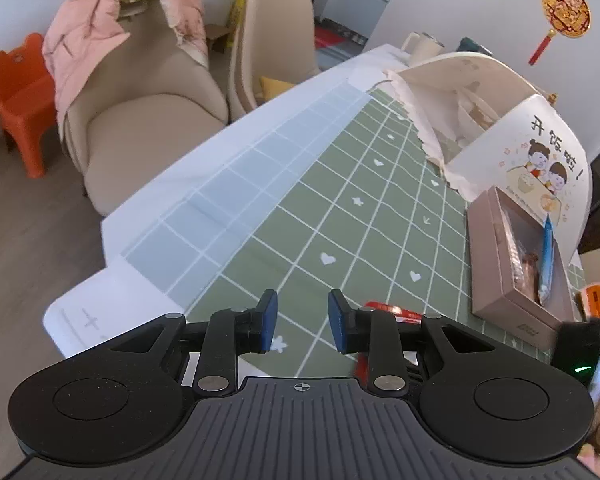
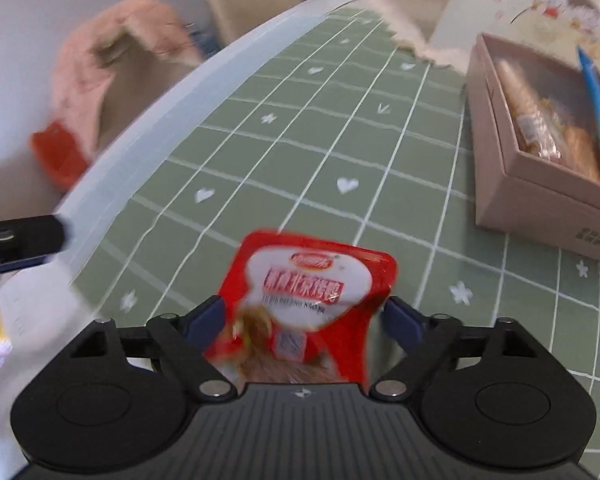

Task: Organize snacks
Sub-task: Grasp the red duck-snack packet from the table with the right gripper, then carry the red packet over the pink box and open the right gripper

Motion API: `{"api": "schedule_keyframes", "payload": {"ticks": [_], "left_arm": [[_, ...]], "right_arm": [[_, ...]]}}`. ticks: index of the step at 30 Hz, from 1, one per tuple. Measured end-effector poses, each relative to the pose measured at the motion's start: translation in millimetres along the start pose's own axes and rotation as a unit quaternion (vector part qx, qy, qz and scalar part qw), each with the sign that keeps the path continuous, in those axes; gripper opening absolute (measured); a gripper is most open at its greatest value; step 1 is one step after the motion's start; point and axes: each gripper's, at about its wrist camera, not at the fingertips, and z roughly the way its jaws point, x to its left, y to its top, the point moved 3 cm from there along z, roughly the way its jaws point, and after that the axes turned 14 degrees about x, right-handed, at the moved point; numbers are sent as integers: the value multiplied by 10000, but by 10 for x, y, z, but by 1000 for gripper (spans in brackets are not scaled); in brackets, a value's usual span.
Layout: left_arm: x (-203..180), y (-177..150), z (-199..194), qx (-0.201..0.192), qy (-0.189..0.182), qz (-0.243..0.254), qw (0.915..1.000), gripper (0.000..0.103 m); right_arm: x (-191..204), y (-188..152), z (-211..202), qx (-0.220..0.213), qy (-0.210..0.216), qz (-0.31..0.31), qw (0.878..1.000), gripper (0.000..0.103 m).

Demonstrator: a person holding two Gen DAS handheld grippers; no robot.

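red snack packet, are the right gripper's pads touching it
Cannot tell. In the right wrist view the red snack packet sits between the right gripper pads, which stand wide, with a sliver of gap at the right one, but blur and the packet hide the left side.

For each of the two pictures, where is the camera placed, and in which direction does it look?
Left wrist: on the left gripper, looking forward and down along the green tablecloth toward two chairs; its own jaws show, nothing between them.
Right wrist: on the right gripper, looking down the same table; its jaws stand wide beside a red snack packet, not pressing it.
Both views share the pink box of snacks, the tablecloth and the pink coat.
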Motion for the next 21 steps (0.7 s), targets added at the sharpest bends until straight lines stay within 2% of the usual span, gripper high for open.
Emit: {"api": "schedule_keyframes", "payload": {"ticks": [2,5,9,21], "left_arm": [[-20,-20,34,67,55,34,10000,31],[-2,-88,153,290,189,109,9993,31],[-48,-191,344,558,154,221,9981,31],[-685,-226,676,905,-11,1085,9900,31]], "right_arm": [[103,-85,25,-298,-200,-205,9991,95],[46,-220,4,-462,6,-419,9981,95],[-145,-351,-105,-464,139,-720,9962,74],[-946,-705,-295,-286,-111,-149,9994,68]]}}
